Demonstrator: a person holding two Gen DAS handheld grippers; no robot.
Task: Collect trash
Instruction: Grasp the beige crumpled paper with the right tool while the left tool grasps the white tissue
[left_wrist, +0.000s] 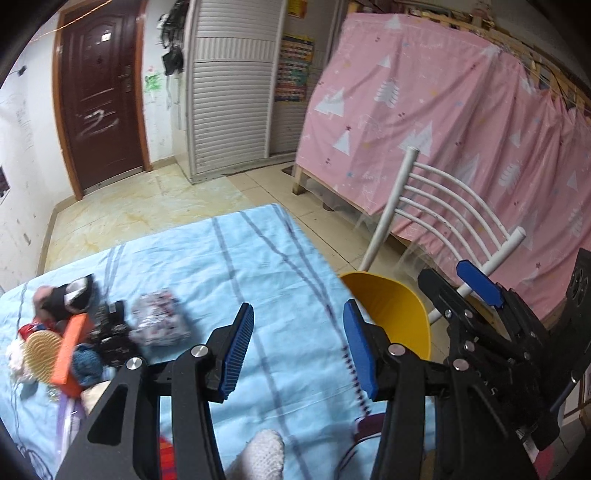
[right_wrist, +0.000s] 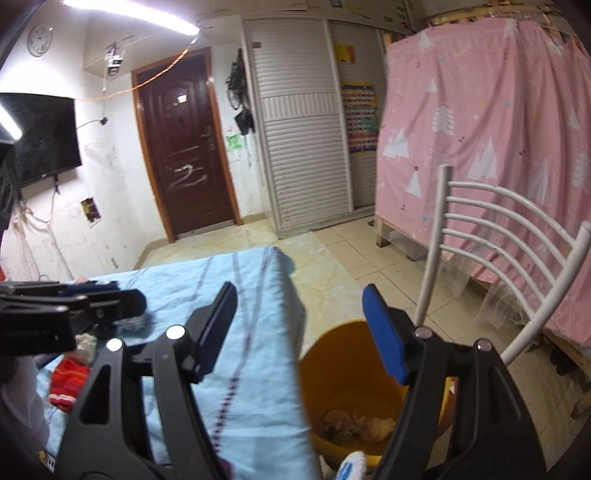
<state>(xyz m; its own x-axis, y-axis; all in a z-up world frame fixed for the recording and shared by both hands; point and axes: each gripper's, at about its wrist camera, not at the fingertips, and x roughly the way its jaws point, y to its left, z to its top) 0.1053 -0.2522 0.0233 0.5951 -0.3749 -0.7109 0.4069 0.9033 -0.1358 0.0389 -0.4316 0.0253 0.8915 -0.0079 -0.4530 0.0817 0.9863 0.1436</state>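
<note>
The table cover (left_wrist: 236, 266) is thin light-blue cloth, matt and a bit creased, and the yellow bucket (right_wrist: 343, 373) beside it looks like smooth plastic with a dull sheen. The chair back (right_wrist: 491, 236) is white-painted metal tubing (paint looks scuffed in spots), the door (right_wrist: 184, 147) is glossy dark wood. Both grippers are matt black with ribbed blue pads (left_wrist: 236, 350).

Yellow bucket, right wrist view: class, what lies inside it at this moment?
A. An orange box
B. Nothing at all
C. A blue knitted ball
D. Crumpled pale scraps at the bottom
D: the bucket beside the table holds crumpled pale scraps at its bottom, seen between the open fingers of the right gripper, which holds nothing.
</note>
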